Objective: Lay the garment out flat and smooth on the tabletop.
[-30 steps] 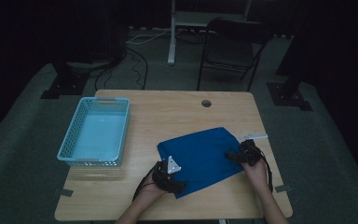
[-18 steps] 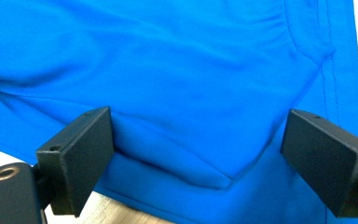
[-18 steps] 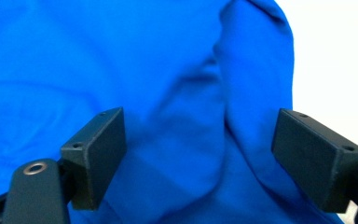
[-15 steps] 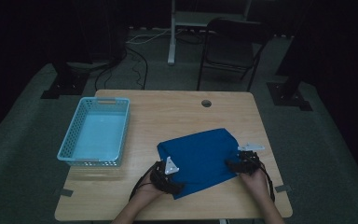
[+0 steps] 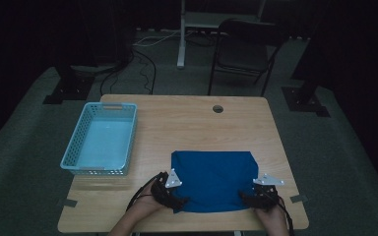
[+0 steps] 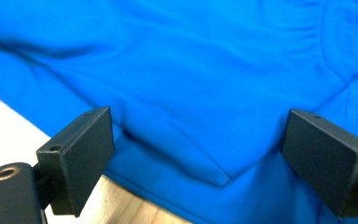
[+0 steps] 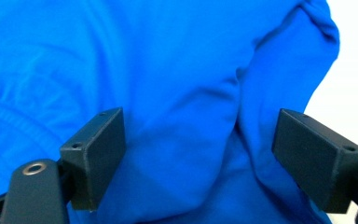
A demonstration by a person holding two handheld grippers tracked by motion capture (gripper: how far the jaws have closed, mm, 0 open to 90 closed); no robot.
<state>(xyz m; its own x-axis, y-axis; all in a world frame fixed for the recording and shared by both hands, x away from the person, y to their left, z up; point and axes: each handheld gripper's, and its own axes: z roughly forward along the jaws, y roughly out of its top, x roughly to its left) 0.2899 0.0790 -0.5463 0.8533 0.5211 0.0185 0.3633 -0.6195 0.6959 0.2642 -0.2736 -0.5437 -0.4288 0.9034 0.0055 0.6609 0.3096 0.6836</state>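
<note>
the blue cloth (image 5: 211, 179) is lying folded on the near half of the wooden table (image 5: 187, 118), a little toward four o'clock from the table's middle, and its near edge is being approached at both lower corners. in the left gripper view the cloth (image 6: 191, 84) is being framed by jaws standing spread wide, with a folded corner sitting between them and nothing yet pinched; in the right gripper view the cloth (image 7: 168, 93) is likewise lying between spread jaws, a raised fold running up toward one o'clock. from above, the left gripper (image 5: 173, 192) is being held at the cloth's seven o'clock corner and the right gripper (image 5: 256, 196) at its five o'clock corner. for the step in hand, judged to be a grasp of the two near corners for a further fold, every layer at each corner should be gathered between the pads before closing, or only the top layer is likely being lifted. both corners are best being pinched evenly so the edge is kept straight. the light blue basket (image 5: 101, 140) is standing well apart at ten o'clock, and a chair (image 5: 243, 49) is standing beyond the table at twelve o'clock.
</note>
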